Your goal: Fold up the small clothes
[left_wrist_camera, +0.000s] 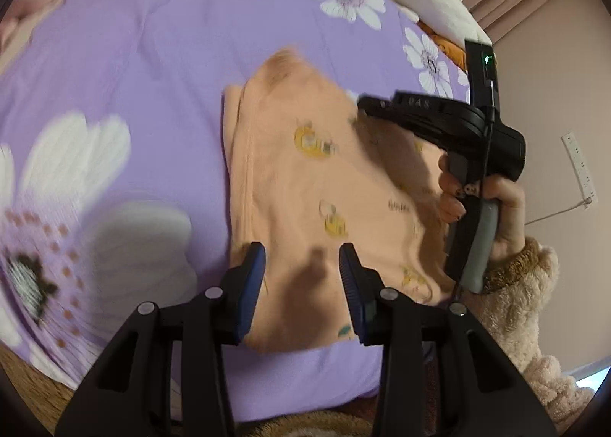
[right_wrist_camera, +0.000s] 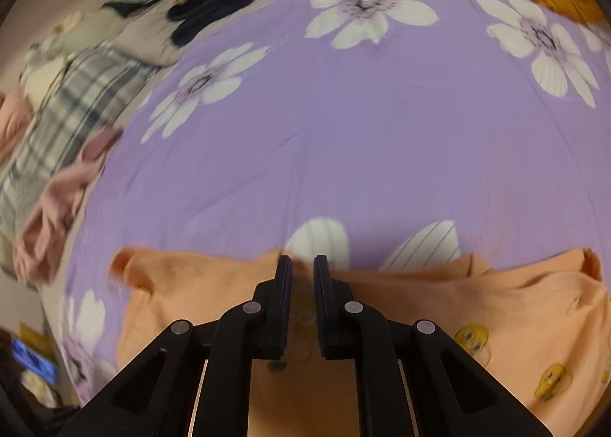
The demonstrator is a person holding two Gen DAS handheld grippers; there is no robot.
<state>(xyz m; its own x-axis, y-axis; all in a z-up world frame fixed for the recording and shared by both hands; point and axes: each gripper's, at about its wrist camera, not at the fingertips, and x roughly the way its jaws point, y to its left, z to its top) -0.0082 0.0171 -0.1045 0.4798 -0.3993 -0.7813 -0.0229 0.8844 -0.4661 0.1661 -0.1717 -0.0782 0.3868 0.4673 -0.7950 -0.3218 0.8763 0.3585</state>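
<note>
My left tongs apart over peach garment on purple bedsheet, right tongs nearly together, perhaps pinching its 12 o'clock edge.

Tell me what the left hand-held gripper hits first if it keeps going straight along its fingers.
Most likely the peach garment lying on the purple floral sheet; the left hand-held gripper points down at it, though depth is unclear.

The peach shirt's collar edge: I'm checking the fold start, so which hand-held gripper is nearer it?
Right. The right hand-held gripper sits at the peach shirt collar edge; the left hand-held gripper hovers over its opposite end.
</note>
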